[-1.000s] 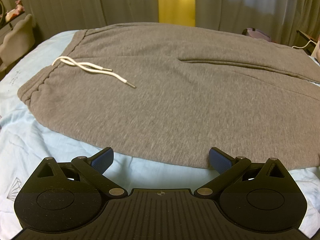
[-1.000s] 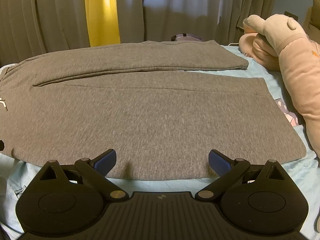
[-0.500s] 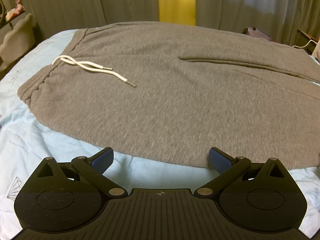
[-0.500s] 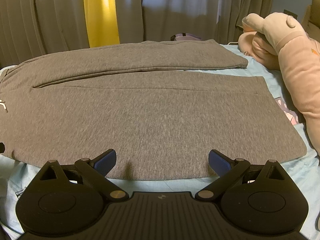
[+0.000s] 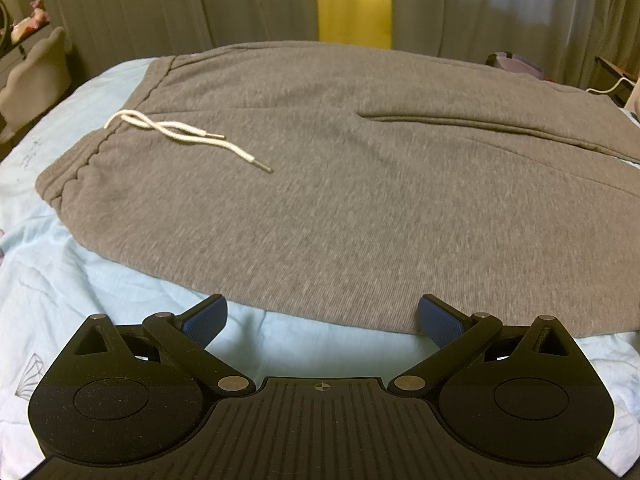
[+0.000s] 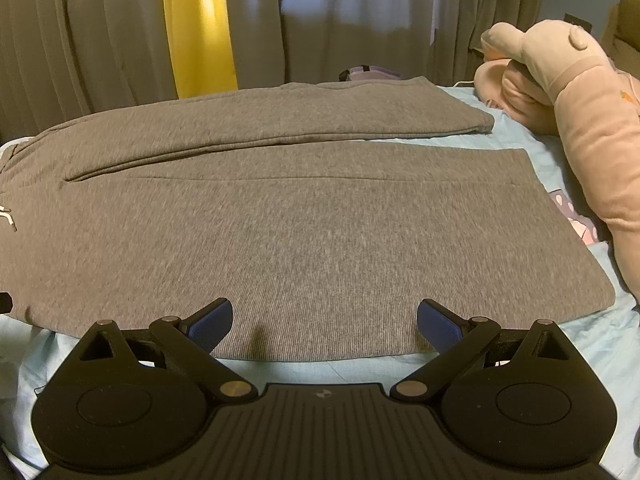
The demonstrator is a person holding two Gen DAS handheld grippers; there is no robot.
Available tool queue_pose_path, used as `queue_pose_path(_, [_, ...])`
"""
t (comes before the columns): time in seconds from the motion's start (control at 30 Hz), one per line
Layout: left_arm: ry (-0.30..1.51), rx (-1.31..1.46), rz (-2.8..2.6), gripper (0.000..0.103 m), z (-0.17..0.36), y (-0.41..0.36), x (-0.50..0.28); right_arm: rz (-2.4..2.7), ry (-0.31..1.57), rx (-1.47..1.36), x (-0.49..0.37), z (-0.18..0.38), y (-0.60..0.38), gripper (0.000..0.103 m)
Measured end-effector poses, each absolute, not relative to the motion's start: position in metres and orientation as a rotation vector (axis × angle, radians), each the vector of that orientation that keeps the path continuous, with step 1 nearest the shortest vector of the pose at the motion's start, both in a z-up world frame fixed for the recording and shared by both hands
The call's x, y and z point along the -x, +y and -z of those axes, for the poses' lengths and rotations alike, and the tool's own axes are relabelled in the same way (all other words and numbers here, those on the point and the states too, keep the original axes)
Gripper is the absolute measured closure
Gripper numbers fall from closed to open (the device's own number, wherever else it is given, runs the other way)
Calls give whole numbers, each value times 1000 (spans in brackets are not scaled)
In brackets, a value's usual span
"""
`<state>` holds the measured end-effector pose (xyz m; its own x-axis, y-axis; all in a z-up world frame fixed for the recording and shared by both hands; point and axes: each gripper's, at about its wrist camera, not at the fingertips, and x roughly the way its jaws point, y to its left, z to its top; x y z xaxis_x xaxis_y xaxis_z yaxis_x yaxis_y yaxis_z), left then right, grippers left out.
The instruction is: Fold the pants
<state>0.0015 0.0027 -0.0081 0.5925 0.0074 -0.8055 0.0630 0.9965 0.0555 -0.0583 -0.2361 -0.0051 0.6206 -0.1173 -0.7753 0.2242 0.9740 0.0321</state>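
- Grey pants spread flat on a bed with a pale blue sheet, long axis running left to right across both views, waistband at the left end, leg hems at the right end.
- Seen only from the left wrist: elastic waistband and one white drawstring, its two loose ends lying on the fabric; hems out of frame.
- Seen only from the right wrist: two legs side by side, near leg and far leg, splayed slightly apart at the hems; one pink plush toy lying on the bed to the right of the hems.
- One yellow curtain strip among grey curtains behind the bed, in both views.
- Left claw spread wide, empty, at the pants' near edge below the waist.
- Right claw spread wide, empty, at the near leg's near edge.
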Motion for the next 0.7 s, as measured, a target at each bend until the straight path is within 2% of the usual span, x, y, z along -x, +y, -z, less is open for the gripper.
queue_pose_path(0.7, [943, -80, 31, 0, 8, 3, -2, 200, 881, -139, 58, 6, -237, 4])
